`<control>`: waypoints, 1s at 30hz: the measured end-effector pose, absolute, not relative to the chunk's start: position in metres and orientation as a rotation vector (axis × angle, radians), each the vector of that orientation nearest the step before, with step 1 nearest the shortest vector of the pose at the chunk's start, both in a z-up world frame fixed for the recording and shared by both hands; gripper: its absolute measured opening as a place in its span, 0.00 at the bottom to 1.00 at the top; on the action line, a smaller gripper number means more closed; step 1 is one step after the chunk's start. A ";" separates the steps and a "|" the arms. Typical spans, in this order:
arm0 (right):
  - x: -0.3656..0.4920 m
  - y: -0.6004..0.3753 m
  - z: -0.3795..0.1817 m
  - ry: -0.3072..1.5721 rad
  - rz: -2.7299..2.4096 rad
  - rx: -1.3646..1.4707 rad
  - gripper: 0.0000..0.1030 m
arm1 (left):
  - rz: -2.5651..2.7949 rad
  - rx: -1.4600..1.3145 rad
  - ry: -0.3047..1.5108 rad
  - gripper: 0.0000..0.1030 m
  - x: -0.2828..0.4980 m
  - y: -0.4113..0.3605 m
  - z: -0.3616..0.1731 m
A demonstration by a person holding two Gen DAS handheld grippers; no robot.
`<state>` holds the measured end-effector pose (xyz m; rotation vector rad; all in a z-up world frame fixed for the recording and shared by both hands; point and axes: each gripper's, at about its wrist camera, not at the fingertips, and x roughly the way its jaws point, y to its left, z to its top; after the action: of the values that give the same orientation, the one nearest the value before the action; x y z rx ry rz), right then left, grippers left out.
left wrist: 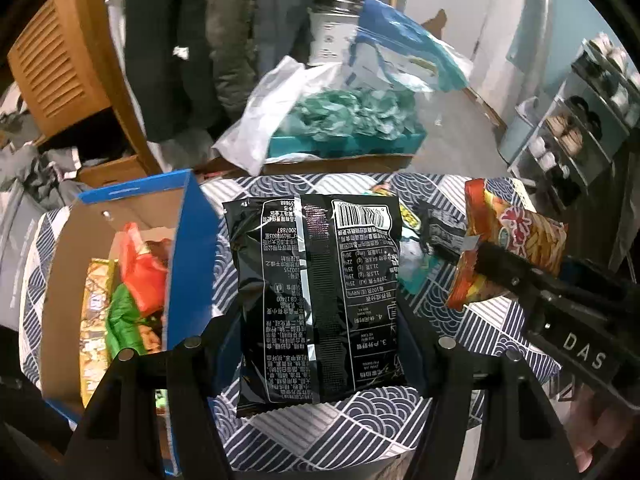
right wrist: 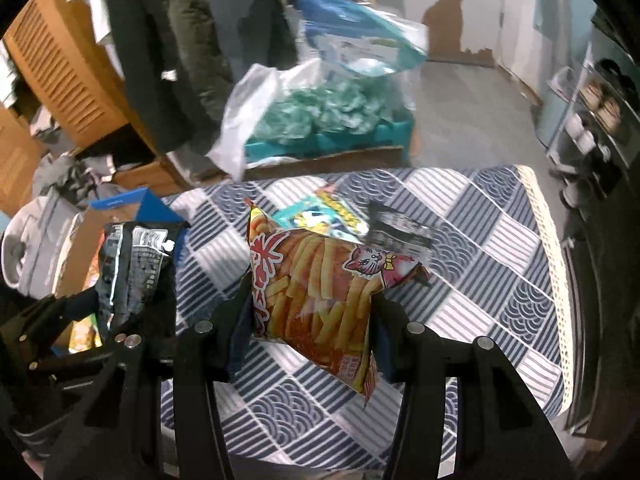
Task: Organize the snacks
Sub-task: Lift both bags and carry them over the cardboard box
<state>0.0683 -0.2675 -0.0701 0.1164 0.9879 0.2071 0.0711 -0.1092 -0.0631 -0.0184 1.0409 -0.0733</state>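
Both jaws clamp snacks: left gripper (left wrist: 316, 344) pinching black packet (left wrist: 316, 292), right gripper (right wrist: 310, 320) squeezing fries bag (right wrist: 320, 300)

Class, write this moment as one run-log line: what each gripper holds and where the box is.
left gripper: shut on black snack bag | right gripper: shut on orange fries bag | blue box: left, part-filled

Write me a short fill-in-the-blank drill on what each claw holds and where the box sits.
1. The left claw is shut on a ____ snack bag.
2. The right claw grips a bag of fries with a pink ____ printed on it.
3. The cardboard box with blue outer walls sits to the ____ of the black bag.

Missing words: black; cat; left
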 end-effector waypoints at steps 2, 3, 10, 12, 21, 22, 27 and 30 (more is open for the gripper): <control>0.068 -0.257 -0.068 0.987 0.227 0.103 0.48 | -0.060 -0.023 1.036 0.66 0.070 -0.100 -0.062; 0.069 -0.251 -0.067 0.986 0.236 0.096 0.48 | -0.053 -0.029 1.033 0.66 0.069 -0.095 -0.061; 0.072 -0.211 -0.064 0.988 0.297 0.051 0.48 | -0.008 -0.076 1.016 0.66 0.065 -0.054 -0.056; 0.073 -0.199 -0.063 0.988 0.314 0.039 0.48 | 0.010 -0.085 1.014 0.66 0.064 -0.042 -0.056; 0.080 -0.150 -0.058 0.985 0.377 -0.001 0.48 | 0.072 -0.158 1.004 0.66 0.054 0.013 -0.056; 0.080 -0.144 -0.058 0.985 0.384 -0.006 0.48 | 0.080 -0.164 1.002 0.66 0.053 0.019 -0.056; 0.084 -0.115 -0.060 0.993 0.422 -0.035 0.48 | 0.126 -0.206 0.997 0.66 0.049 0.053 -0.059; 0.085 -0.098 -0.061 0.999 0.443 -0.052 0.48 | 0.159 -0.234 1.002 0.66 0.049 0.073 -0.063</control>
<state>0.0846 -0.0977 -0.0614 -0.0515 0.9988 0.4430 0.0490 0.0732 -0.0631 -0.2340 1.0022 0.1586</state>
